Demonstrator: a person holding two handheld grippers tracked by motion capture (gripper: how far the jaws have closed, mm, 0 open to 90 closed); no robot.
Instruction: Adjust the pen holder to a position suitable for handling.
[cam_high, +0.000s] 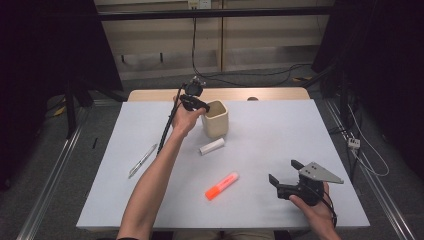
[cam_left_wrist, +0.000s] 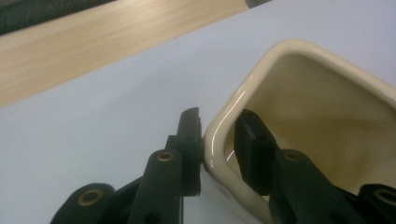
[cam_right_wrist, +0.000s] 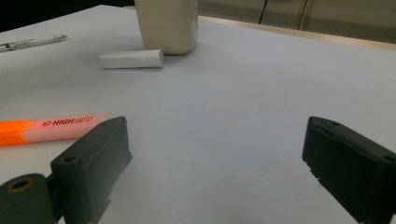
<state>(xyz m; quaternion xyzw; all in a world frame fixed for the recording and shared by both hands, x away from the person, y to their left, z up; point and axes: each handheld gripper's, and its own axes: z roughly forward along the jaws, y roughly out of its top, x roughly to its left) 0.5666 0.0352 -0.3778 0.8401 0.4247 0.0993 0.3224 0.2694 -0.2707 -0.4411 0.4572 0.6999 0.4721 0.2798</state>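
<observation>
The left tool (cam_left_wrist: 217, 135) straddles the rim of the cup (cam_high: 216, 119), one jaw outside the wall and one inside, pinching that wall at its near corner — in the left gripper view the outer jaw lies flush on the glazed rim and the inner one is close against the inside face. The cup stands upright at about twelve o'clock on the tabletop (cam_high: 280, 135), just short of the wooden strip (cam_high: 150, 95) along the far edge. The step in hand looks like securing the cup, either to steady it or to shift it. The right tool (cam_high: 286, 175) hovers at about five o'clock with its jaws spread wide and nothing between them; in the right gripper view they frame bare tabletop, with the highlighter (cam_right_wrist: 51, 127) just to their left. A white cylinder (cam_high: 212, 146) lies just in front of the cup, and a pen (cam_high: 142, 161) lies at about nine o'clock. The next move probably calls for the right tool to swing over the highlighter, line its jaws across the barrel and close — while the left keeps the cup from tipping, since a one-wall grip on smooth glaze may slip.
</observation>
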